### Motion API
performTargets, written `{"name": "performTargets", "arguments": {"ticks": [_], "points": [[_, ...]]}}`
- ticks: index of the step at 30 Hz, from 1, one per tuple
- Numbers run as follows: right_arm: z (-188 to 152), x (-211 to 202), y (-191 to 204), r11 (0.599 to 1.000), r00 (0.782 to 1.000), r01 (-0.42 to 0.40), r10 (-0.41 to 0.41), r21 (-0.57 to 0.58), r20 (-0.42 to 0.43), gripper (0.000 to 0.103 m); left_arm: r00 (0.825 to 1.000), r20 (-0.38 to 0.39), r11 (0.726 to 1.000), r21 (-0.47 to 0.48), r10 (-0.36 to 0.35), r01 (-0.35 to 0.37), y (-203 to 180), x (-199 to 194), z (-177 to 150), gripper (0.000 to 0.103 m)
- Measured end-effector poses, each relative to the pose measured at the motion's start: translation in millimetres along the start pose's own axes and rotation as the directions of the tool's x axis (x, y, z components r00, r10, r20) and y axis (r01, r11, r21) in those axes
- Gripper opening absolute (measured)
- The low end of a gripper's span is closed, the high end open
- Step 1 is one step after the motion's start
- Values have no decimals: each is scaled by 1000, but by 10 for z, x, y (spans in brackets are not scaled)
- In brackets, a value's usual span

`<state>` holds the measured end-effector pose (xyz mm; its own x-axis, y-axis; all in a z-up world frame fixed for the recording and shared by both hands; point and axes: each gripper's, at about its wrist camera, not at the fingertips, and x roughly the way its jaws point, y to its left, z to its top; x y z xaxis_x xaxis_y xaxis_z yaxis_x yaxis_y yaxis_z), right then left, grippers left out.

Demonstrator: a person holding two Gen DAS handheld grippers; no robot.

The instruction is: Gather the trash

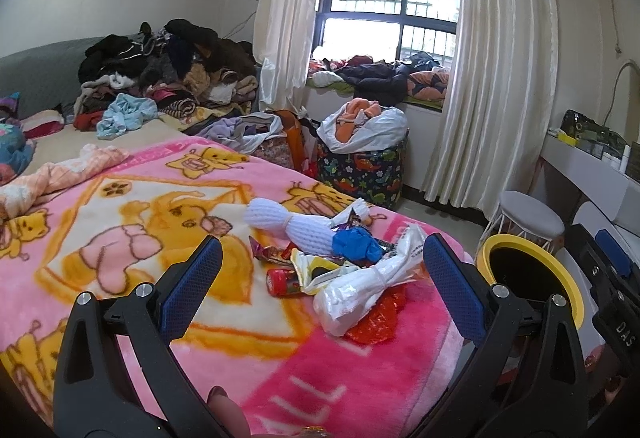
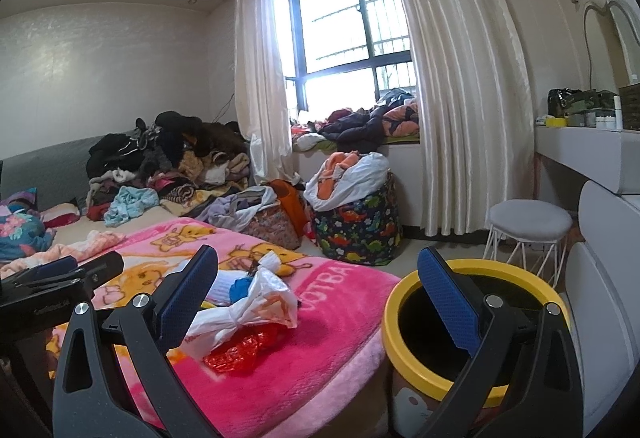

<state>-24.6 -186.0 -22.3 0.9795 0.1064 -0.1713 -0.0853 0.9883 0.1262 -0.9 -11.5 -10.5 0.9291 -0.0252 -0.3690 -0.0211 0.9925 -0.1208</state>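
A pile of trash lies on the pink blanket near the bed's corner: a white foam net, a blue wad, a knotted white plastic bag, a red wrapper, a small red can and snack wrappers. A yellow-rimmed bin stands beside the bed; it also shows in the right wrist view. My left gripper is open above the pile, empty. My right gripper is open and empty, between the white bag and the bin.
Heaps of clothes cover the far bed. A dinosaur-print basket and bags stand on the floor by the curtains. A white stool and a dressing table stand at the right.
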Motion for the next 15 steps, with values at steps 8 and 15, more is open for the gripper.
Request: {"name": "performTargets", "arguments": {"ticks": [8,15], "points": [[6,261,195,997,993,-83,82,-8,-83,97,1000,-23,998,-63,20,-22,379,136,88,92],[-8,641,357,991,976,-131,128,-5,-176,97,994,-78,993,-87,72,-79,739,497,125,92]]}}
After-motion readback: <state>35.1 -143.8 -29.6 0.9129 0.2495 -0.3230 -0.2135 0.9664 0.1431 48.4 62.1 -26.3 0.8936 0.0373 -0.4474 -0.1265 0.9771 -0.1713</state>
